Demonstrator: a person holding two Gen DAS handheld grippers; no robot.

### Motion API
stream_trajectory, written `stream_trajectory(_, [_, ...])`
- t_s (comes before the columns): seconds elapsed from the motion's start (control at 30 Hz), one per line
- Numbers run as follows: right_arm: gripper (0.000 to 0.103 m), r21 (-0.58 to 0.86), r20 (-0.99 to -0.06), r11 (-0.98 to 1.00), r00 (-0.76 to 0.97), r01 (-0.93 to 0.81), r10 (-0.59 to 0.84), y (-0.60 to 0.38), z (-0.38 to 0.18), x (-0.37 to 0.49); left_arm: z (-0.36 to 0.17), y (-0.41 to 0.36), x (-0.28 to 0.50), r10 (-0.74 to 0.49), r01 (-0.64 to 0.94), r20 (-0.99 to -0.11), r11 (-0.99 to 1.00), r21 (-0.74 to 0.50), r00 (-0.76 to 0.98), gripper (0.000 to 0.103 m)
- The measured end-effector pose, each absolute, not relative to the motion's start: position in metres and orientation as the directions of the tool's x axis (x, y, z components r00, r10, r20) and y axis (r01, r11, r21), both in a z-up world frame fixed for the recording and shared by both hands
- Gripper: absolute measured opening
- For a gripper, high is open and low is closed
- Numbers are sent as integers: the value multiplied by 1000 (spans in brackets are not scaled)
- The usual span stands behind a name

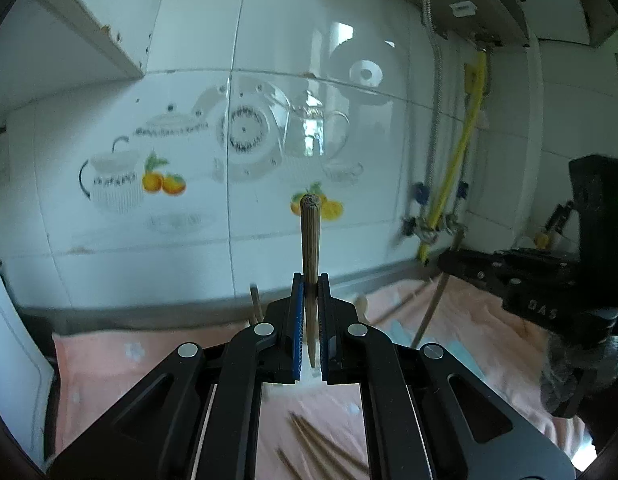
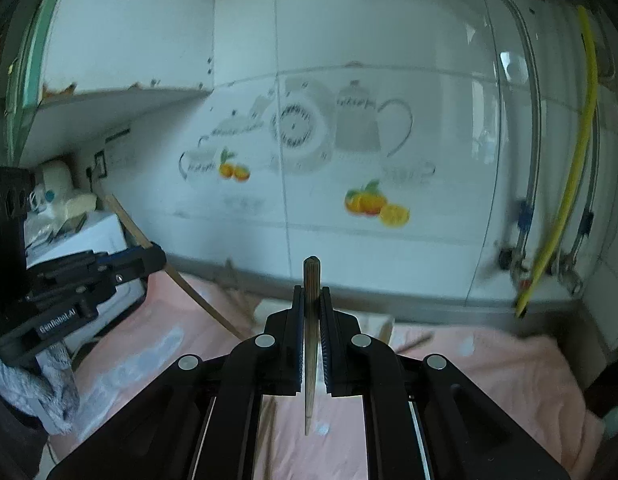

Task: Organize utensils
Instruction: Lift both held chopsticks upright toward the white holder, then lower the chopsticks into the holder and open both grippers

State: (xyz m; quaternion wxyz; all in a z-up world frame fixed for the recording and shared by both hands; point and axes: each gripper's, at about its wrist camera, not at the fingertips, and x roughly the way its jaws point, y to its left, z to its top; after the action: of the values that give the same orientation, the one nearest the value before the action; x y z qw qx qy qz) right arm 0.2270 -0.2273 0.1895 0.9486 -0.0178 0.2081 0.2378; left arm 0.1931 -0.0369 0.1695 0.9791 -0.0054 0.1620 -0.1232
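Left gripper [image 1: 310,280]: clamped on upright wooden chopstick [image 1: 310,236]. Right gripper [image 2: 311,292]: clamped on second chopstick [image 2: 311,280]. Loose chopsticks [image 1: 321,440] on pink cloth [image 2: 489,368]. Backdrop: white tiled wall [image 1: 269,60], yellow hose [image 2: 577,160].

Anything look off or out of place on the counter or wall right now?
Each claw, left and right, is shut on one upright chopstick. More chopsticks lie scattered at angles on the pink cloth. The cabinet edge is chipped, showing brown.
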Motion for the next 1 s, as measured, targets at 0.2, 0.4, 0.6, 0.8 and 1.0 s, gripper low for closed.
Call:
stream_trajectory(0.2, [7,62,-364,900,830,-432,423,-230,215,257,174,-39,228,-191,196,-317,980,-17,929,5])
stream_trajectory(0.4, [7,59,-327,924,868,-377,375,-233,230,285,157,-34,256,-177,174,-368,984,-42,913,5])
stream_trajectory(0.6, [7,33,-331,946,889,-323,315,-231,219,313,137,-31,269,-183,176,-412,983,-55,893,5])
stream_trajectory(0.8, [7,42,-404,950,864,-310,300,-227,185,334,123,-30,276,-196,188,-451,980,-63,871,6])
stream_trajectory(1.0, [7,37,-447,951,846,-308,292,-225,165,339,119,-28,277,-192,177,-469,981,-75,862,7])
